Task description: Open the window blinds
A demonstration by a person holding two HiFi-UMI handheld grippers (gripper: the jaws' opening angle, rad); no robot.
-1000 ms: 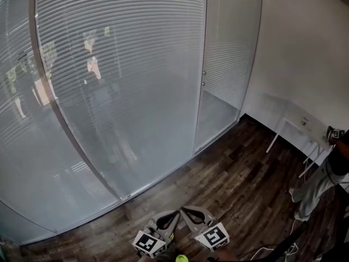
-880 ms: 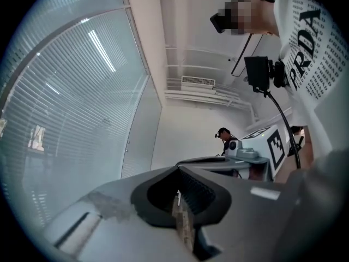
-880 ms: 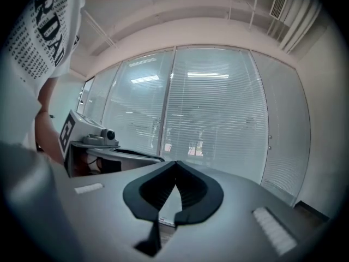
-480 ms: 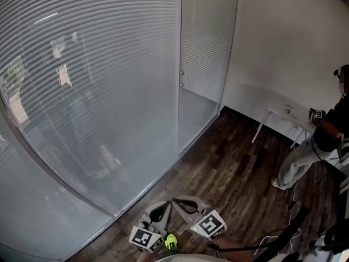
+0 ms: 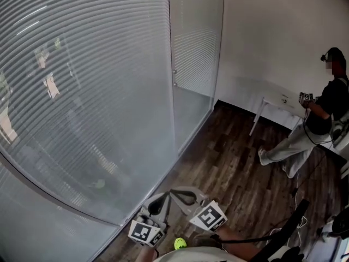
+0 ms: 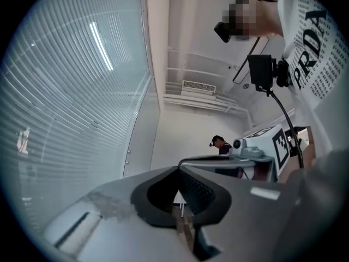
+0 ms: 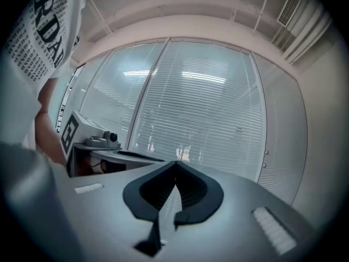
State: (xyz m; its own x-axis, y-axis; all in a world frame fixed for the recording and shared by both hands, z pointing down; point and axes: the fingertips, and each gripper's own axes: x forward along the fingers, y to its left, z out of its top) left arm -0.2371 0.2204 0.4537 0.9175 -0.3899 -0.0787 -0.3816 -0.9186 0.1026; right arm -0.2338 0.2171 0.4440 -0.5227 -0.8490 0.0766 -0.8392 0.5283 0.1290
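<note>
Window blinds [image 5: 82, 64], slats turned flat and closed behind glass, fill the head view from 7 o'clock round to 12, so the task's own thing stands untouched and well apart from both tools. Dark wood floor [image 5: 229, 168] runs from the centre toward 4 o'clock, and a white wall [image 5: 272, 31] closes the corner at 1 o'clock. A narrower blind panel [image 5: 193, 42] stands at 12 o'clock beside the wide one. Another person [image 5: 322, 108] stands at 3 o'clock next to a small white table [image 5: 275, 103], clear of the route. Low at 6 o'clock, the left gripper [image 6: 177, 168] and the right gripper [image 7: 175, 162] sit side by side, each with jaws pressed together on nothing, probably carried idle until a control is within reach. Two small knobs [image 5: 174, 72] on the frame between the panes may be that control, though they are too small to tell. No container shows anywhere.
</note>
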